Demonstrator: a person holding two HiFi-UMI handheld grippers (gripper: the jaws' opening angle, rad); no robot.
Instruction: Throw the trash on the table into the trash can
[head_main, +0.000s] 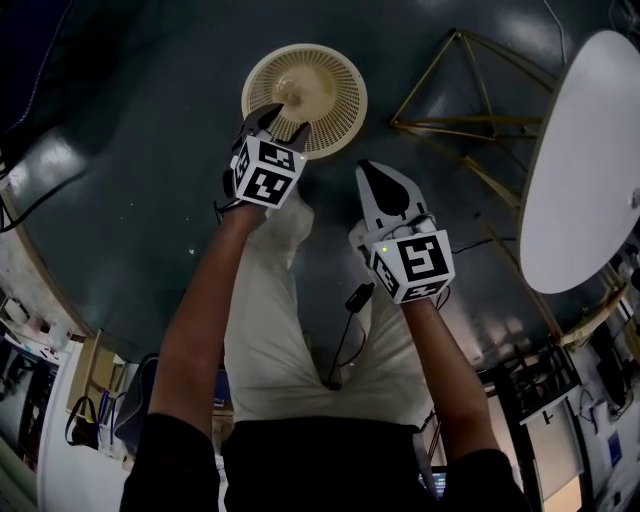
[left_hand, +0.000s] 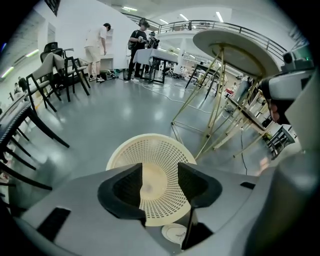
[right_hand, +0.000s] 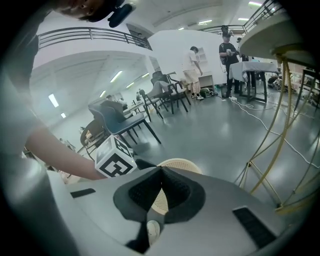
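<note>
So, our left claw (head_main: 284, 120) is released. Its jaws stand apart with nothing pinched between the pads, and in the left gripper view (left_hand: 160, 172) we look straight through the gap into the trash can (left_hand: 160, 150). That claw points steeply down and hangs right over the near rim of the trash can (head_main: 330, 90), a round cream basket full of little holes. We honestly can't tell whether any trash lies at the bottom; the middle just looks like a pale smooth disc.

Our right claw (head_main: 367, 172) is clenched, jaws pressed together on nothing. The right gripper view (right_hand: 161, 175) shows them meeting in one line. It sits just beside the left one, off to the side of the trash can (right_hand: 185, 165), with the left marker cube (right_hand: 116, 159) poking in next to it.

The trash can stands on the grey floor (head_main: 130, 200), near the thin gold legs (head_main: 470, 110) of the table but not touching them. The table (head_main: 585, 160) has a white round top, and its edge curves down our right side in the head view. Below the claws we see our own pale trousers (head_main: 290, 330).

Farther out in the left gripper view there are black chairs (left_hand: 55, 70) and two people (left_hand: 95, 47) standing at another table by the far wall.
</note>
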